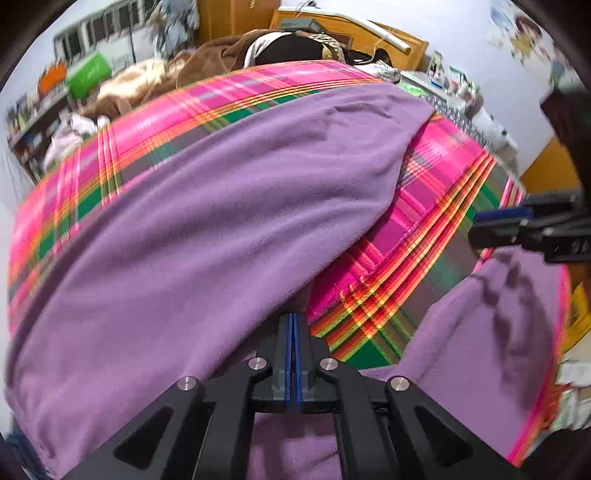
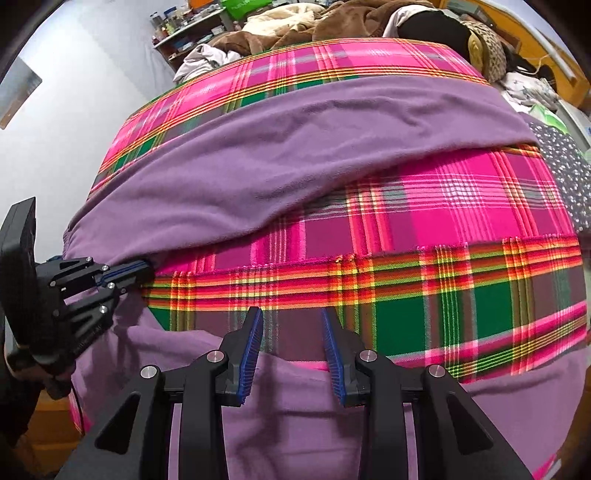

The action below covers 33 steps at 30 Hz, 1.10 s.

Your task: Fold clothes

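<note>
A purple fleece garment lies in a long band across a pink plaid blanket on a bed. My left gripper is shut on the purple garment's edge; the cloth drapes over the closed blue pads. In the right wrist view the left gripper pinches the garment at its left end. My right gripper is open, its blue pads standing over the garment's near edge and the plaid blanket. It shows at the right of the left wrist view.
Brown blankets and piled clothes lie at the far end of the bed. A cluttered shelf stands at the far left wall. A dotted dark cloth lies at the right. An orange wooden headboard stands behind.
</note>
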Each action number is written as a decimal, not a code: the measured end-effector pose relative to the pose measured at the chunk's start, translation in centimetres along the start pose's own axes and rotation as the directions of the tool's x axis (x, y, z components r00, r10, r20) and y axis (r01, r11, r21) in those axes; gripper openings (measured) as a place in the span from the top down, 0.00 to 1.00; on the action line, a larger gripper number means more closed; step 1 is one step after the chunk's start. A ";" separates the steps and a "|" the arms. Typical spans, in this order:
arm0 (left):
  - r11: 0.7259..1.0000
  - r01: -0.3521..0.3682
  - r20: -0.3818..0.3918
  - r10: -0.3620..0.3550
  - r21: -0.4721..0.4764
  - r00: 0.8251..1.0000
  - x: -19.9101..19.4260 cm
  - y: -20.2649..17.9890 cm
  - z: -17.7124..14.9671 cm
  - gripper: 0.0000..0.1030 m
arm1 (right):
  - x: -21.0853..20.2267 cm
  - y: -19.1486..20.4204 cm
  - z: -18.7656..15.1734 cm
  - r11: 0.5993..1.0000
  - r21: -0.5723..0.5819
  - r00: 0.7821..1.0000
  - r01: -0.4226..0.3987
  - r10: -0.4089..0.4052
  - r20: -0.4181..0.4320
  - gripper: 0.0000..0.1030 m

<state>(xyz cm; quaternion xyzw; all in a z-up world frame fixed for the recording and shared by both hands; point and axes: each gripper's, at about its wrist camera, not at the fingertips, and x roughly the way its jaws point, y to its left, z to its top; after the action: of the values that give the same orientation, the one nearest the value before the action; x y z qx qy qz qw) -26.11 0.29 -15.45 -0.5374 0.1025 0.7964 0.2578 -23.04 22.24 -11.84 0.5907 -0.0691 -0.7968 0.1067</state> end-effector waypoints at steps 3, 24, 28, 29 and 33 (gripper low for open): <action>0.998 0.061 0.001 -0.061 -0.022 0.998 -0.6 0.5 -0.1 1.00 | 0.1 0.0 0.2 1.000 -0.002 1.000 -0.002 0.002 0.001 0.67; 0.977 0.215 -0.063 -0.215 -0.011 0.975 -2.0 1.0 -2.0 1.00 | 0.4 1.5 2.7 1.000 -0.019 1.000 -0.022 0.022 0.020 0.67; 0.974 0.194 0.048 -0.190 -0.114 0.981 -5.7 4.2 -2.6 0.99 | 0.1 2.5 4.1 0.997 -0.038 0.996 -0.064 0.066 0.065 0.67; 0.974 0.158 0.069 -0.149 -0.162 0.987 -6.4 5.8 -2.9 0.99 | -0.1 2.9 4.5 0.996 -0.052 0.993 -0.077 0.082 0.087 0.67; 0.918 -0.038 0.077 0.074 -0.395 0.994 -8.6 14.0 -5.2 0.93 | 0.4 5.2 6.9 0.980 -0.163 0.984 -0.118 0.138 0.115 0.67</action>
<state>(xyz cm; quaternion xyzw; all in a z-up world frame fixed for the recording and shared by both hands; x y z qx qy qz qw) -26.72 -16.47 -11.34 -0.5387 -0.0559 0.8311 0.1261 -29.32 17.01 -8.92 0.5238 -0.0511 -0.8267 0.1990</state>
